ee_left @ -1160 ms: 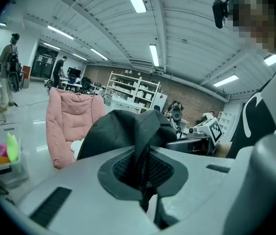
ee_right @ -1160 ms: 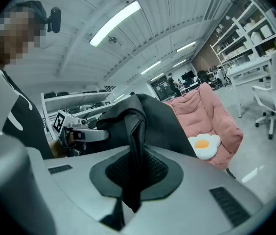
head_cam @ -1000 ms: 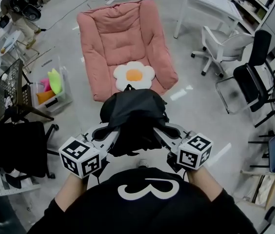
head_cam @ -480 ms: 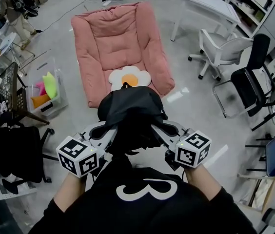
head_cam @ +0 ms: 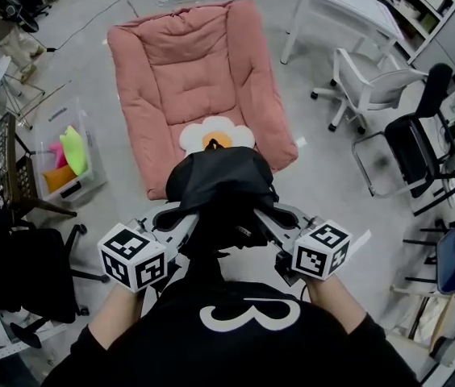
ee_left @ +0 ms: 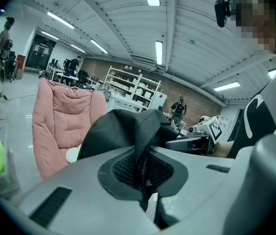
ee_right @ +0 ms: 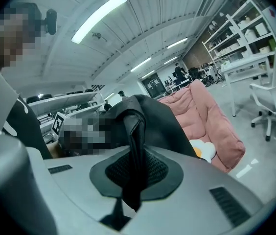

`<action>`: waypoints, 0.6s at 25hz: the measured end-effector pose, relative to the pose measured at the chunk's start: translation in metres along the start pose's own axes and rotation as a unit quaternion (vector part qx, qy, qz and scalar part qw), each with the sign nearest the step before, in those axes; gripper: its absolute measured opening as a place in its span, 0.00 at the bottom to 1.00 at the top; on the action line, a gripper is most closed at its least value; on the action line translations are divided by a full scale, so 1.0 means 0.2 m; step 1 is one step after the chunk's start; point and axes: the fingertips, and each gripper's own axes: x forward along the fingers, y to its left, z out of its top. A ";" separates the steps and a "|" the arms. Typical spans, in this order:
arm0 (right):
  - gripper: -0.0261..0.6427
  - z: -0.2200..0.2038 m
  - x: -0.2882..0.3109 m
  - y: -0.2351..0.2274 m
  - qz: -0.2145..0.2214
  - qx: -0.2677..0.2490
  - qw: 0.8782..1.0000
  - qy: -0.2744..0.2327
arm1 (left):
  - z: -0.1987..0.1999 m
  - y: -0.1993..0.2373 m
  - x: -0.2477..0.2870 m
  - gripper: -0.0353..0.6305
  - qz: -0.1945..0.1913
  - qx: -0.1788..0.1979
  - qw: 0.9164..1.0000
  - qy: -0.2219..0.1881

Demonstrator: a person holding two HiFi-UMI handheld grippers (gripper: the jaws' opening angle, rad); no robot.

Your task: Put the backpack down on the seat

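Black backpack [head_cam: 221,185] hangs clamped by left claw [head_cam: 179,216] and right claw [head_cam: 266,214].

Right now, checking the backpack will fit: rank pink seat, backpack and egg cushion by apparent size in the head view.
Largest: pink seat.
Then: backpack, nearer the camera, so likely enlarged.
Smallest: egg cushion, partly hidden by the backpack.

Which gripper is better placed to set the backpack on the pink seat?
Neither alone: left gripper and right gripper are both shut on the backpack, level with each other. The seat lies ahead, slightly left, so left leads marginally.
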 end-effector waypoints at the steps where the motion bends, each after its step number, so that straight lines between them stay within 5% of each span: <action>1: 0.09 0.02 0.05 -0.03 -0.005 0.002 1.000 0.000 | 0.02 0.06 0.02 0.07 -0.004 -0.001 1.000 0.003; 15: 0.08 0.41 0.57 -0.33 -0.063 0.006 0.998 -0.007 | 0.39 0.66 0.29 0.07 -0.041 0.019 0.999 0.015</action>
